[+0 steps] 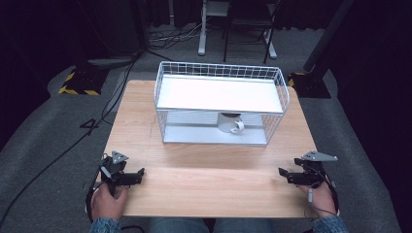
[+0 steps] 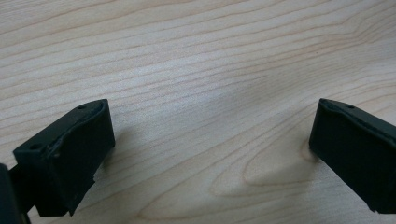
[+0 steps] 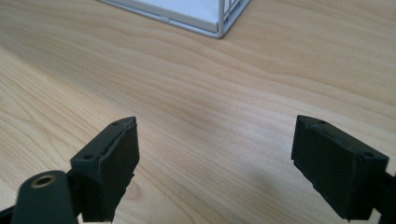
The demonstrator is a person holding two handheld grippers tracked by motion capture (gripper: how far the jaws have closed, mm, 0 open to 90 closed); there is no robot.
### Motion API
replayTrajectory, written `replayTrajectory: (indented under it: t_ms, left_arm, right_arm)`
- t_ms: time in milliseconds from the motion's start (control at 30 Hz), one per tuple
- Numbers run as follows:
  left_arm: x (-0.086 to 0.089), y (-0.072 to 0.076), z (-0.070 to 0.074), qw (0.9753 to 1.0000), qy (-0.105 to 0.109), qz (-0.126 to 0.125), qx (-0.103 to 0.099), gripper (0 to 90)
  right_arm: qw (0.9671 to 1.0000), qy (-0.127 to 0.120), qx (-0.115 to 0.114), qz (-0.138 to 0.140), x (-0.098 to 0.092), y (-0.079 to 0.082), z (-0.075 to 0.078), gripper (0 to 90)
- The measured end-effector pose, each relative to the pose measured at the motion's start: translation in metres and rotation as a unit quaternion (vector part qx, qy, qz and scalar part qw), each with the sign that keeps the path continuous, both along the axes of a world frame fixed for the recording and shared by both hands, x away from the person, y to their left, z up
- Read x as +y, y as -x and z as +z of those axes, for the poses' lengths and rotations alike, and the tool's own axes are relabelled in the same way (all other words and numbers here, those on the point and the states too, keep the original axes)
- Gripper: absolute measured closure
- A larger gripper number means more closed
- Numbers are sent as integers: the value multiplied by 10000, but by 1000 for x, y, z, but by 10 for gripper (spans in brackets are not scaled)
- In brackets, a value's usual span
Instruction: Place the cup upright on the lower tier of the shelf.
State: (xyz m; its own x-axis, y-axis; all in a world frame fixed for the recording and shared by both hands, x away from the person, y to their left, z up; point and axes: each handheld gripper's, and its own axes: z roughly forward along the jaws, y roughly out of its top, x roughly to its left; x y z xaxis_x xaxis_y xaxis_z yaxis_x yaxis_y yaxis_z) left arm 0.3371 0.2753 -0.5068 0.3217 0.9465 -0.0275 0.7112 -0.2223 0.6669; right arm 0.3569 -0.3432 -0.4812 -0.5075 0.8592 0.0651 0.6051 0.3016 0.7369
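Left hand [image 1: 108,203]: at 7 o'clock on the table's near edge, wrapped round its tool
Left gripper [image 1: 141,174]: just ahead of that hand, low over the wood, nose toward 3 o'clock; its own view [image 2: 212,144] has the two black jaws spread wide with bare grain between them, nothing held
Right hand [image 1: 324,198]: at 5 o'clock, near the table's right edge
Right gripper [image 1: 282,172]: nose toward 9 o'clock, facing the left one, well apart from it; its own view [image 3: 215,161] has the jaws wide apart and empty
Table [image 1: 209,194]: light wood, bare between the two tools
Wire rack [image 1: 221,104]: white, two-tiered, past centre toward 12 o'clock; the right gripper view catches one lower corner of it [image 3: 219,21] at 12 o'clock, which the left gripper view lacks
Mug [image 1: 230,123]: white, on the rack's lower shelf under the top tier, handle turned toward 4 o'clock; seen from the high view
Floor [image 1: 43,126]: grey carpet with a black cable [image 1: 63,150] running off toward 8 o'clock
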Motion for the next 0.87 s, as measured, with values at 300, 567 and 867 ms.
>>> replayTrajectory:
  t_ms: [300,567,867]
  left_arm:
    - [0,0,0,10000,0,-1,0,4]
    - [0,0,0,10000,0,0,-1,4]
    - [0,0,0,10000,-1,1,-2,4]
  right_arm:
    - [9999,160,37,-10,1,3,-17,149]
    - [9993,341,-163,-12,5,5,-24,125]
    - [9991,371,-115,-177,6,5,-25,75]
